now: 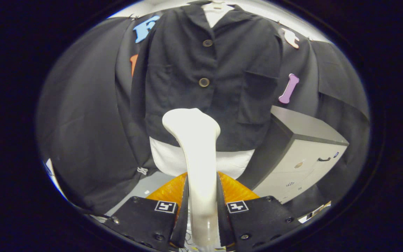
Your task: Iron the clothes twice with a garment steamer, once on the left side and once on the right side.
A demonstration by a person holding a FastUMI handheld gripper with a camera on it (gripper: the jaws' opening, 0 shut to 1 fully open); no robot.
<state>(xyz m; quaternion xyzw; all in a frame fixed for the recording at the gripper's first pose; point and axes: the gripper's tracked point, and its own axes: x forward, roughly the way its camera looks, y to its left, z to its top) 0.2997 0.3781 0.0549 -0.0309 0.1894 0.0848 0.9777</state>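
**Steamer held upright, facing a hanging dark jacket**

The gripper [201, 206] has its two fingers [184, 206] clenched on the white handle of a garment steamer [196, 150], one finger pressing on each side. The steamer rises straight up from between the fingers, and its wider, rounded head sits just ahead of them, level with the jacket's lower front. Holding it by the neck this way seems meant to keep the head upright and pointed at the cloth.

Beyond the fingers hangs a dark jacket [212, 80] on a hanger, front facing the gripper, with two round buttons [204, 82] down its middle and a pocket on each side. A white garment [236, 161] shows below its hem. The steamer head looks close to the fabric near the centre, slightly toward the jacket's left-hand pocket as seen; whether it touches cannot be told.

Beyond the fingers and off to one side stands a pale cabinet [306, 157] with a dark top.

The gripper is held level, aimed squarely at the jacket, suiting an up-and-down pass.
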